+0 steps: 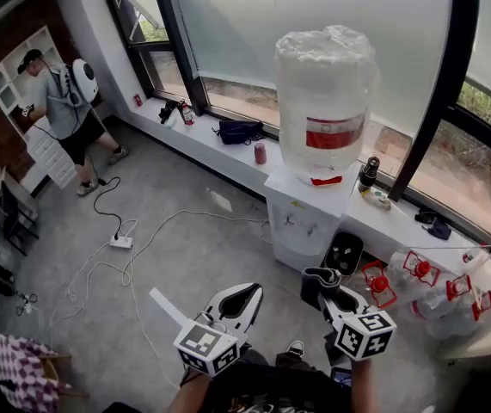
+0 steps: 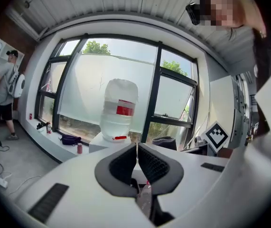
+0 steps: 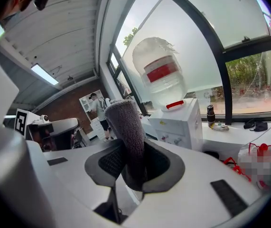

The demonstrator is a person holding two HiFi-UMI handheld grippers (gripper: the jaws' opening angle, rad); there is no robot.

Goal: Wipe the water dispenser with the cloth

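Right gripper (image 3: 131,159) is clenched on the cloth (image 3: 126,127); a grey folded wad stands up between its jaws and sticks out past the tips. Left gripper (image 2: 136,149) is closed on nothing, with its 2 pads meeting. In the head view both sit low, near the person's body. The dispenser (image 1: 301,218) stands well apart from them against the sill (image 1: 228,157), with a big bottle (image 1: 325,97) on top. No contact yet, so wiping looks not started (approach step, by the look of it).

Risks from here:
- The cloth is gripped by 1 fold only. A hard drag across the dispenser top could pull it out of the jaws.
- The bottle looks top-heavy. A sideways shove from the gripper while wiping near its neck could rock it.
- The 2 taps (image 1: 300,224) on the front could get pressed by the cloth and dribble water.
- Cables (image 1: 133,248) run over the floor at left, a trip risk if the person steps that way.
- Red-capped bottles (image 1: 426,278) lie just right of the dispenser, and the right elbow could knock them.

A person (image 1: 60,101) stands far left, out of reach.
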